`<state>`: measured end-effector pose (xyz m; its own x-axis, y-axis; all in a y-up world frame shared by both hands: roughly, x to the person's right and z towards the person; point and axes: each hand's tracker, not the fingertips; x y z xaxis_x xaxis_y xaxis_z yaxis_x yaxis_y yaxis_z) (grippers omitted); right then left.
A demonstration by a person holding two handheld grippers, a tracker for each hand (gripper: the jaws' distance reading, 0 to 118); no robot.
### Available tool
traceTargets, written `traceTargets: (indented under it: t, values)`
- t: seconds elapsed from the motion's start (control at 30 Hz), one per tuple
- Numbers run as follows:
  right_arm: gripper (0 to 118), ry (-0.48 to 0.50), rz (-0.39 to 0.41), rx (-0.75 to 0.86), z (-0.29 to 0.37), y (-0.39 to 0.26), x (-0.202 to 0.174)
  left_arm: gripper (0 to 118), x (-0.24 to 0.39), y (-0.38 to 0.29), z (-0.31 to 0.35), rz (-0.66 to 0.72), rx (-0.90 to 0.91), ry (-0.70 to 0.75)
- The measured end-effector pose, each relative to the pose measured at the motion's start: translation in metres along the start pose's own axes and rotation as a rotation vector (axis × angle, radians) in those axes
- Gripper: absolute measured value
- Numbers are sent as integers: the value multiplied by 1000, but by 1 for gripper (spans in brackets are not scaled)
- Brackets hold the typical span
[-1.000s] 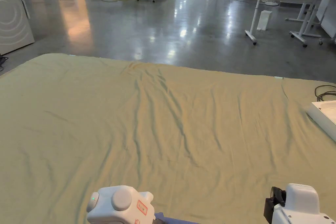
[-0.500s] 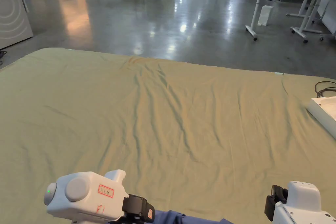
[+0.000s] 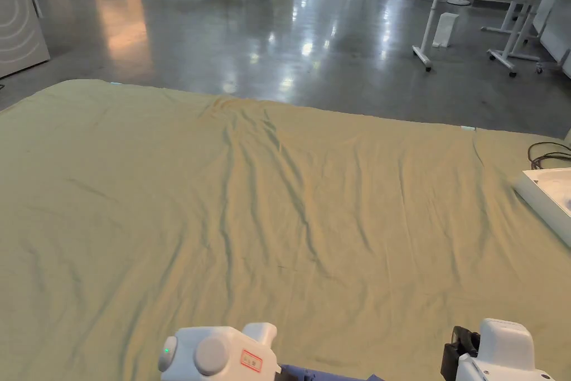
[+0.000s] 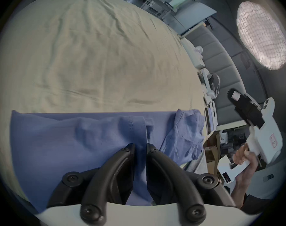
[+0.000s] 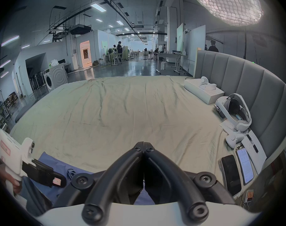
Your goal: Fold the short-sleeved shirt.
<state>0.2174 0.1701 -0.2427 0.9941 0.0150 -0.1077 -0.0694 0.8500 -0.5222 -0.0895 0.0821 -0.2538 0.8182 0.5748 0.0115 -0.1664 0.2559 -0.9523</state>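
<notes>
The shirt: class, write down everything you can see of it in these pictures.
The shirt is blue, of soft, thin-looking cloth, lying on the green sheet at its near edge. Its far edge runs straight; a stitched hem shows near the middle, and one end is bunched in a rumpled heap. The left gripper is over it, fingers nearly closed with cloth showing in the narrow gap; whether they pinch it is unclear. The head view shows a sliver of it.

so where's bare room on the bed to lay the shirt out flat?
The olive sheet lies bare from the blue shirt at the near edge out to the far edge. The strip along the grey headboard is crowded: white box, headset, phones.
</notes>
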Motion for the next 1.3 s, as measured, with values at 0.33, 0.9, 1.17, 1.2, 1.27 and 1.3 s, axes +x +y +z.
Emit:
traceTargets:
  t: [0.33,0.9,1.17,1.2,1.27,1.3]
  values:
    - [0,1,-5,-12,-1,-3,1,7,-11,0,8,31,30,-14]
    - [0,47,19,42,5,9,-6,79,-159,-16,147,154,254,-18]
    - [0,85,27,88,10,18,-16,79,-198,-30,87,230,88,-262]
    - [0,89,30,96,12,19,-17,79,-197,-29,86,197,127,-275]
    - [0,98,30,109,14,21,-19,80,-198,-27,83,221,168,-332]
    - [0,100,30,114,14,21,-21,80,-198,-26,79,256,163,-350]
